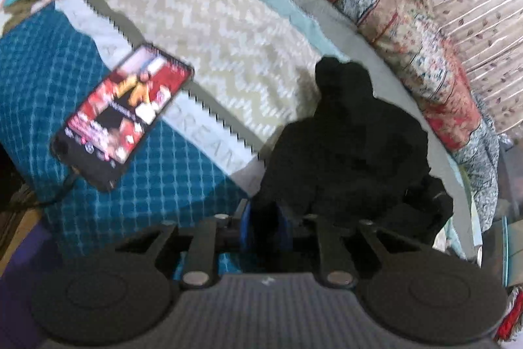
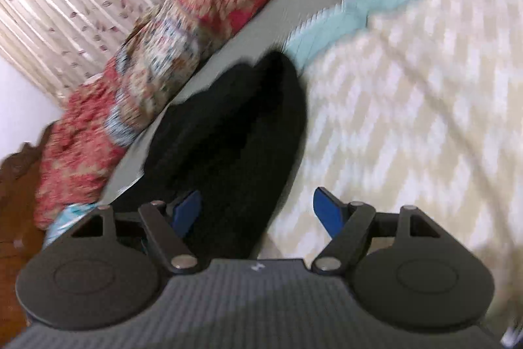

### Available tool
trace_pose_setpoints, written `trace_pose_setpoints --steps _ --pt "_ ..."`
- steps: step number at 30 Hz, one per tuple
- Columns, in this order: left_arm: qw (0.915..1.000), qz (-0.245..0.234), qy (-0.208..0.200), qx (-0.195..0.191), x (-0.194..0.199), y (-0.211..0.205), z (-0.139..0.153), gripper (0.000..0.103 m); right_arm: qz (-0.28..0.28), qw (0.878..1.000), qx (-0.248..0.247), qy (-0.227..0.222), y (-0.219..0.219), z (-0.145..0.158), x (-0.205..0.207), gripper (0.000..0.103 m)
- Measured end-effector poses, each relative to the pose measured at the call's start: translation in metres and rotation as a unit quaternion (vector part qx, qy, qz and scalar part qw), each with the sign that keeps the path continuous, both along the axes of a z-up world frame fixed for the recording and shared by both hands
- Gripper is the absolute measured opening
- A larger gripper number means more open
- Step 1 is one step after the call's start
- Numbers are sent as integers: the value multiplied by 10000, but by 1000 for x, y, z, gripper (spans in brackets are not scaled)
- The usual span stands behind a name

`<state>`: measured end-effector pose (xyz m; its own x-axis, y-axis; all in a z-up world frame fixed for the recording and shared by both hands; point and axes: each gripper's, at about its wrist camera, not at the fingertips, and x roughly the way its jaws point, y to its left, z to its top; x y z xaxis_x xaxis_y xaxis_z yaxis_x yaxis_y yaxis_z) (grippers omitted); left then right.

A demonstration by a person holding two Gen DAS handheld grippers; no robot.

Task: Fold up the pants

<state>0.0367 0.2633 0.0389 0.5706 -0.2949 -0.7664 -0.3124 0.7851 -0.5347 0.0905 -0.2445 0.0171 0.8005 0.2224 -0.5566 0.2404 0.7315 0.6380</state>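
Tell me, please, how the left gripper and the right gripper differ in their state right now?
The left gripper has its blue pads drawn close with black pants cloth between them; the right gripper stands wide open and grips nothing. The left has the phone ahead of it; the right does not. Both point down at the pants on the bed.

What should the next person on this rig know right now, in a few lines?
Left tool: pinched on a fold of the black pants.
Right tool: open, over the pants' near end, gripping nothing.
Pants: bunched in a heap on the bed cover, beside the flowered quilt; a phone lies to the side.
Done: no neat fold yet.
Left: spread flat, then fold.
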Motion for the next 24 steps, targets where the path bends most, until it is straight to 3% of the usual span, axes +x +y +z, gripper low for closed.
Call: trace_pose_setpoints --steps 1,3,6,7,8,9,10,11,12,13,14,15,16,17,18,19,23,24 --pt "10000 -34 47 -20 0 -1 -4 47 -54 9996 -277 -54 -3 5 8 78" --pt "9998 -86 151 -11 -1 -4 -14 60 -22 9950 -993 -44 0 11 33 77" --pt "9995 -144 251 -82 -5 -8 -23 61 780 9743 -2101 -239 22 30 52 77" --pt "9994 -135 279 -146 -5 -8 -26 63 1298 9561 -2587 -465 38 38 53 77" --pt "9992 -122 310 -227 -5 -9 -29 63 1825 9270 -3208 -661 56 43 53 77" --pt "9989 -154 339 -302 -3 -10 -33 63 2320 8876 -3894 -817 77 45 52 77" --pt "9986 -194 350 -352 -1 -12 -36 59 2798 8392 -4564 -957 97 43 50 77" --pt "9983 -235 356 -386 1 -16 -38 57 3161 7992 -5001 -1057 111 39 49 77" --pt "9981 -289 349 -420 3 -19 -39 49 3454 7674 -5285 -1117 123 34 51 77" --pt "9978 -326 364 -443 5 -23 -40 42 3727 7381 -5513 -1109 133 27 57 77" --pt "9978 -327 391 -430 6 -27 -40 39 3886 7205 -5647 -1047 141 21 64 76" --pt "9980 -323 403 -370 7 -30 -40 31 4015 7100 -5710 -931 146 15 74 68" --pt "9980 -347 412 -318 8 -33 -40 21 4143 7071 -5678 -775 149 10 84 52" --pt "9980 -372 416 -290 8 -34 -39 20 4233 7121 -5571 -577 147 9 92 7" --pt "9982 -377 386 -274 7 -34 -36 17 4191 7253 -5446 -405 143 11 100 8" --pt "9984 -387 332 -251 6 -33 -33 16 4044 7480 -5249 -372 134 20 104 8" --pt "9990 -410 126 -140 0 -29 -17 15 2765 8721 -4007 -485 57 79 91 7" --pt "9991 -380 78 -175 -1 -26 -12 15 2413 8939 -3739 -534 36 94 85 7"
